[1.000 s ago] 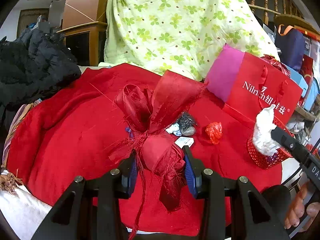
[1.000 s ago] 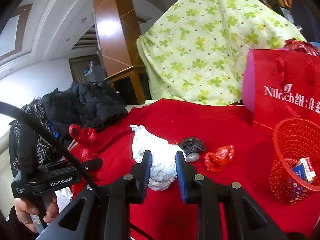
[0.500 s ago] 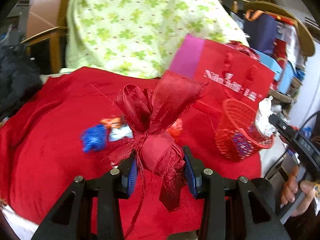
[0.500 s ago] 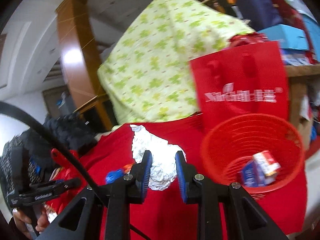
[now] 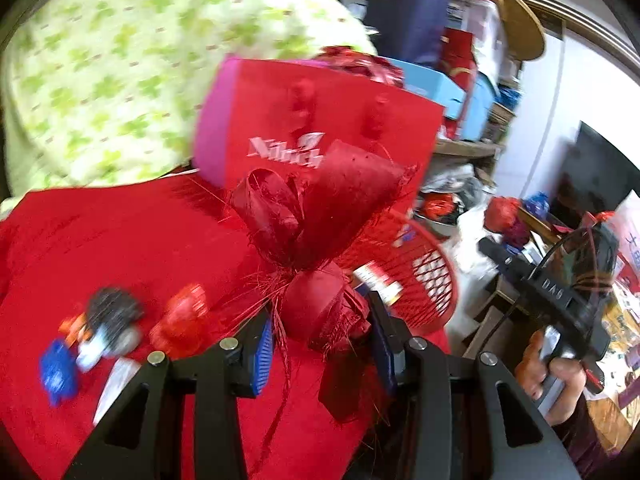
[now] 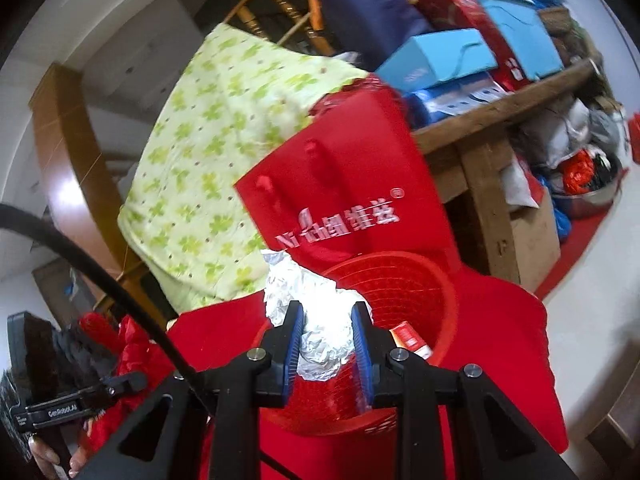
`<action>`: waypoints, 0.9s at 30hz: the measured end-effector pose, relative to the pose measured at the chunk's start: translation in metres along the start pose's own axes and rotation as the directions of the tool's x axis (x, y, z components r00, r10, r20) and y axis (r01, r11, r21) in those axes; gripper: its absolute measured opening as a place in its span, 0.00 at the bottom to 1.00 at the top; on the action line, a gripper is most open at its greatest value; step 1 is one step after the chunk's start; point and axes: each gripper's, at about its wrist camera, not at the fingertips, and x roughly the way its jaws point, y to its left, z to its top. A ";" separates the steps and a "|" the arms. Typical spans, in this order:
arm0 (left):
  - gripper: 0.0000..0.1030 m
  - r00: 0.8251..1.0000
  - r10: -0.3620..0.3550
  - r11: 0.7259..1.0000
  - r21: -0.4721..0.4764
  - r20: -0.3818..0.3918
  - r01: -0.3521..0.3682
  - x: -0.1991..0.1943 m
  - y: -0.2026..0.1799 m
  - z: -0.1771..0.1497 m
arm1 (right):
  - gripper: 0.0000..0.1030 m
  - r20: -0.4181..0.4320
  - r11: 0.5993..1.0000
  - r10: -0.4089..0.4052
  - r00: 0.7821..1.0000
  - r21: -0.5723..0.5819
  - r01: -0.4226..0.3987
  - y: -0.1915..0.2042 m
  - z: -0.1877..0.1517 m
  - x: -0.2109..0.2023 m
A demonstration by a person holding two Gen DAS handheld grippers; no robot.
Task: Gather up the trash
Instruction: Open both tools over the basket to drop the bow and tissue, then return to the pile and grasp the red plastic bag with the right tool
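My left gripper [image 5: 322, 344] is shut on a frayed red ribbon bow [image 5: 320, 240], held above the red-clothed table just left of the red mesh basket [image 5: 424, 276]. My right gripper [image 6: 327, 344] is shut on a crumpled wad of white foil paper [image 6: 316, 312], held over the near rim of the red mesh basket [image 6: 404, 292]. A small red and white box [image 6: 408, 334] lies inside the basket. Loose scraps lie on the cloth at the left: a red wrapper [image 5: 182, 318], a dark wad [image 5: 114, 312] and a blue piece [image 5: 58, 372].
A red paper bag [image 6: 352, 200] stands behind the basket, with a green-patterned quilt [image 5: 120, 68] beyond it. Shelves crowded with boxes [image 6: 448, 56] and clutter fill the right. The table's right edge drops off just past the basket. A hand [image 5: 556, 372] grips the other gripper's handle.
Both grippers have swung right across the table toward the basket. The foil wad now hangs over the basket's rim, and the bow has come up beside it. The loose scraps now sit at the left.
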 end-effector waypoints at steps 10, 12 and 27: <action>0.65 0.999 -0.028 0.992 0.119 -0.018 0.030 0.071 -0.042 0.037 | 0.40 -0.067 0.995 0.026 0.997 0.098 -0.020 -0.024 0.003 0.035; 0.65 0.999 -0.022 0.994 0.103 -0.035 0.026 0.076 -0.037 0.034 | 0.61 -0.059 0.992 0.037 0.998 0.123 -0.030 -0.028 0.001 0.036; 0.67 0.962 0.272 0.959 -0.080 -0.006 -0.272 -0.046 0.093 -0.074 | 0.62 -0.011 0.983 0.159 0.987 -0.093 -0.160 0.055 -0.004 0.002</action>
